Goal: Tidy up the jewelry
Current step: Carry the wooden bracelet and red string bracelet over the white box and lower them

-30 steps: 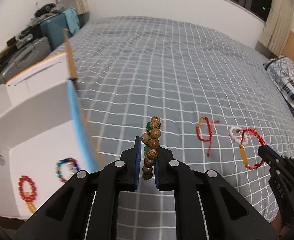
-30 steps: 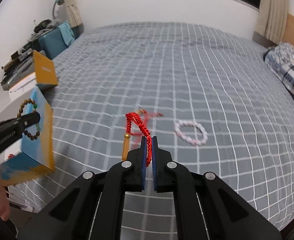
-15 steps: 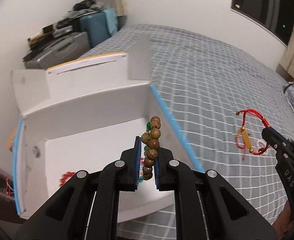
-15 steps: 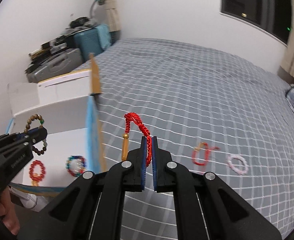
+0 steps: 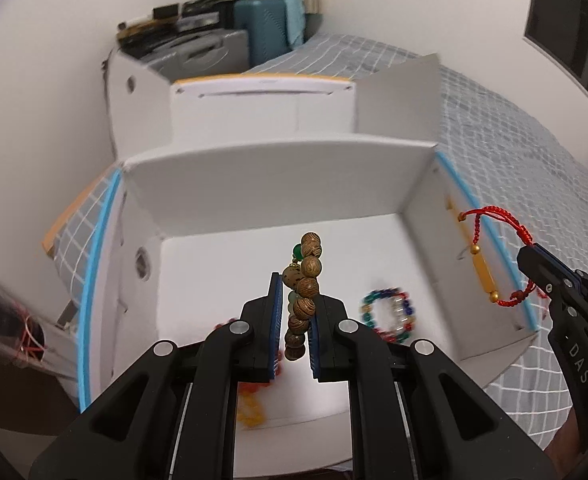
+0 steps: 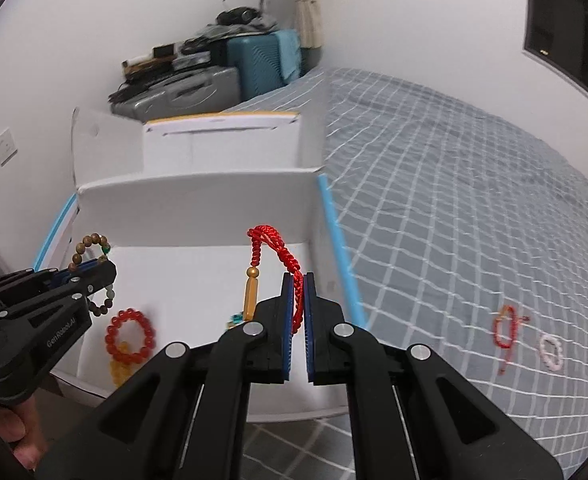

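My left gripper (image 5: 294, 312) is shut on a brown wooden bead bracelet (image 5: 308, 280) and holds it above the open white box (image 5: 278, 168). My right gripper (image 6: 299, 292) is shut on a red cord bracelet (image 6: 278, 248) with a gold tube, above the box's right side; it also shows in the left wrist view (image 5: 490, 256). In the box lie a multicoloured bead bracelet (image 5: 388, 316), a red bead bracelet (image 6: 130, 334) and an orange one (image 6: 118, 368). A red string bracelet (image 6: 506, 330) and a white bead bracelet (image 6: 552, 352) lie on the bed.
The box stands at the edge of a grey checked bedspread (image 6: 474, 208) with its lid flaps up. Suitcases and clutter (image 6: 214, 72) stand by the wall behind it. A wall socket (image 6: 4, 150) is at left.
Both grippers have swung left from over the bed to above the open box, each still holding its bracelet. The box now fills the middle of both views.
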`<state>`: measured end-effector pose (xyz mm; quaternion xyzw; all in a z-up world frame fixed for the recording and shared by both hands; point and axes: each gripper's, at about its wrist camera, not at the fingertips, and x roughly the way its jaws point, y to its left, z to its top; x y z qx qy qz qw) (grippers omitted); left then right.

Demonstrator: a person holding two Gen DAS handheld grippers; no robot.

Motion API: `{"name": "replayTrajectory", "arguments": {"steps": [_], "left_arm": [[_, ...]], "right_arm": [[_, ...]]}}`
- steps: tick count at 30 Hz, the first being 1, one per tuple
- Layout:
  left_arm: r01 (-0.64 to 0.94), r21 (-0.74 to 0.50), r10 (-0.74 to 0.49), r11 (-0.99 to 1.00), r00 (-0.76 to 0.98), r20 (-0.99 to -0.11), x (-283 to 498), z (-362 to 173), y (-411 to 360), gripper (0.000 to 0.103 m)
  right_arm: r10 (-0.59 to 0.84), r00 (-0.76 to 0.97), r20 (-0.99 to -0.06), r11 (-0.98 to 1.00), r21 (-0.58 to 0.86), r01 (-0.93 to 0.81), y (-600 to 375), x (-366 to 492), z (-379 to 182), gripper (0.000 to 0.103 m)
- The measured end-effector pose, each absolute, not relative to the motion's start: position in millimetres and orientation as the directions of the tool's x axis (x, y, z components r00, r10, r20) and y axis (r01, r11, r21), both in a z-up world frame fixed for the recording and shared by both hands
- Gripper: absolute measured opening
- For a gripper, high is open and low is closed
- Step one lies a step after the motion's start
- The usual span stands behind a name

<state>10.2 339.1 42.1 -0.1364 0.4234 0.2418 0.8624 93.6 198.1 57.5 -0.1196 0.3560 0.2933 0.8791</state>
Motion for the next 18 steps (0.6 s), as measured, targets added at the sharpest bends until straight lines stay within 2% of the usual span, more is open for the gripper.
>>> {"name": "replayTrajectory", "arguments": {"steps": [18], "left_arm": [[-0.569, -0.043, 0.285, 0.821, 0.474, -0.833, -10.6, 4.0, 367.9, 0.011]], "right_arm": [[0.429, 0.479, -0.766, 0.762, 0.022, -0.647, 247.9, 83.6, 5.4, 0.004]]}}
